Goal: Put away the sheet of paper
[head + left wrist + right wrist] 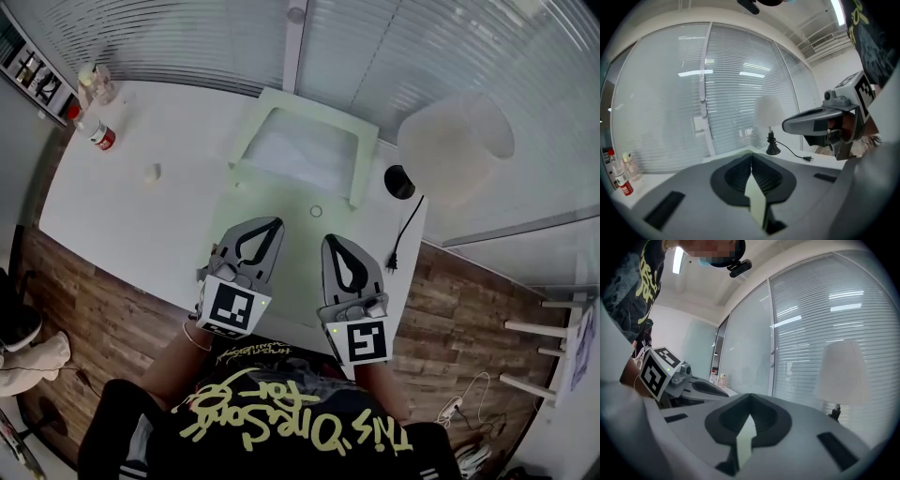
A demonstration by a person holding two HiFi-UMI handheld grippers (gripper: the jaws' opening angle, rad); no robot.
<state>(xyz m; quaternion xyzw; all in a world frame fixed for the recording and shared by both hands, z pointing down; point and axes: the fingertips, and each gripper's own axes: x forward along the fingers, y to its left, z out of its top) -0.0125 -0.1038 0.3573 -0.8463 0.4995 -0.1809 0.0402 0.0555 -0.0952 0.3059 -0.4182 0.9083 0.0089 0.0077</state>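
The person holds both grippers side by side over the near part of the white surface point(112, 216), pointing away from the body. The left gripper point(270, 227) has its fingers point(684, 187) together, and a narrow strip of the pale green sheet of paper point(295, 258) is pinched edge-on between them. The right gripper point(331, 244) is the same: its fingers point(811, 427) are pressed together on a thin sliver of the sheet. From the head view the sheet spreads across the surface in front of the person, reaching from the near edge, under and between the two grippers, up to the open paper tray point(361, 159) at the back. Whether its near edge lies flat or is raised cannot be told. A small ring-shaped mark or object point(316, 211) shows on the sheet ahead of the grippers. To the right of the tray stands a lamp point(457, 141) with a white shade and a black base, and its black cord point(405, 230) trails to an unplugged plug near the surface's right edge. At the far left corner stand a few small bottles point(98, 84), one with a red band point(102, 138), and a small pale object point(151, 172) sits apart from them. Closed blinds point(187, 37) run behind the surface, and a wooden floor point(94, 309) shows below it.
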